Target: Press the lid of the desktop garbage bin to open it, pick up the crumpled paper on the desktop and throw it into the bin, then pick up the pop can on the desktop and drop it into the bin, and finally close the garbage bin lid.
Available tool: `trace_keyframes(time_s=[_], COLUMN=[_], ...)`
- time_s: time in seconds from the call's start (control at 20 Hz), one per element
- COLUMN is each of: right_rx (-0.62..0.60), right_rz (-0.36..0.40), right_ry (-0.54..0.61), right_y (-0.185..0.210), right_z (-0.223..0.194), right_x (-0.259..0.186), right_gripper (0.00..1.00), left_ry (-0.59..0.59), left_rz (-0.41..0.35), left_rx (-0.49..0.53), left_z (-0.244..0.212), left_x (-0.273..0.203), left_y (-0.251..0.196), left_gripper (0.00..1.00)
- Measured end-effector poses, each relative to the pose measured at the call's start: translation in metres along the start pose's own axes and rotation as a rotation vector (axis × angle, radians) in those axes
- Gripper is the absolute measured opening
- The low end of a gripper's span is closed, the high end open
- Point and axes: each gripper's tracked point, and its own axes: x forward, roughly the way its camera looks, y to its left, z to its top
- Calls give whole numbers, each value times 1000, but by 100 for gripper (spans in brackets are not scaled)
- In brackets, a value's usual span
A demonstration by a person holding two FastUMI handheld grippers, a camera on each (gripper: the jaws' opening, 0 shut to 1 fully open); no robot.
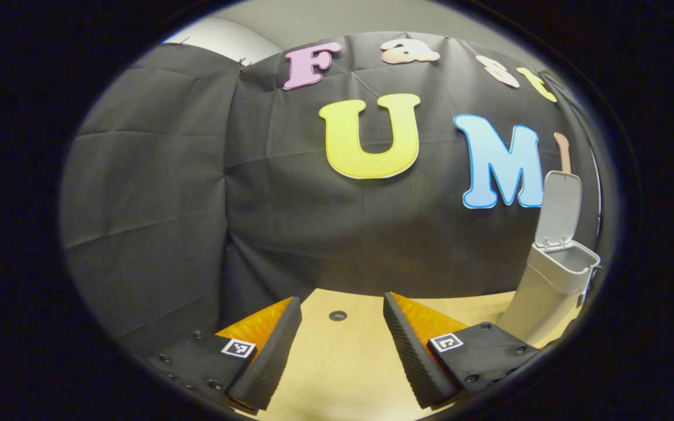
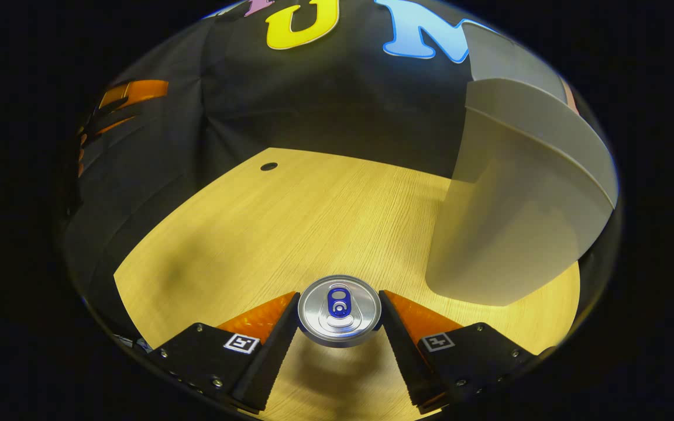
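Left gripper [image 1: 341,345] sits low over the pale wood-grain desktop [image 1: 337,374], fingers well apart, nothing between them, just bare board and a small dark round hole [image 1: 337,316] ahead. Off to its right, the light grey plastic desktop bin [image 1: 553,286] stands upright near the board's edge with its flip lid [image 1: 560,209] raised, mouth exposed. In the right gripper view, the other gripper [image 2: 120,111] is a blur far left against the black cloth wall. Right gripper [image 2: 339,327] looks down on the silver aluminium pop can with blue pull tab [image 2: 339,310], which stands upright, top facing the camera. The can sits squarely between the fingers, both pads against its side wall at opposite points, so I read it as clamped; whether it's on the board or just lifted I can't tell. The bin's body [image 2: 506,234] looms close to the right of the can. Handling guess: probably empty, so light; thin wall is stiff enough but dents if squeezed hard, and the smooth skin can slip or twist. Grip across the middle of the cylinder, moderate force, keep it upright. No crumpled paper visible on the desktop; likely already binned.
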Motion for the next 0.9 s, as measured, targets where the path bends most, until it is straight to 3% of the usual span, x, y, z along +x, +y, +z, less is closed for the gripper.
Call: trace_keyframes(time_s=[0.5,0.9], right_rx=[-4,-10], right_rz=[-19,-39], right_ry=[-173,-402], right_y=[-8,-23], right_z=[72,172], right_x=[-53,-114], right_gripper=[85,85], left_ry=[8,11], left_rz=[-69,-128], left_rx=[1,-4], left_z=[-6,-3], left_x=[5,12], left_y=[-38,-77], left_gripper=[93,93])
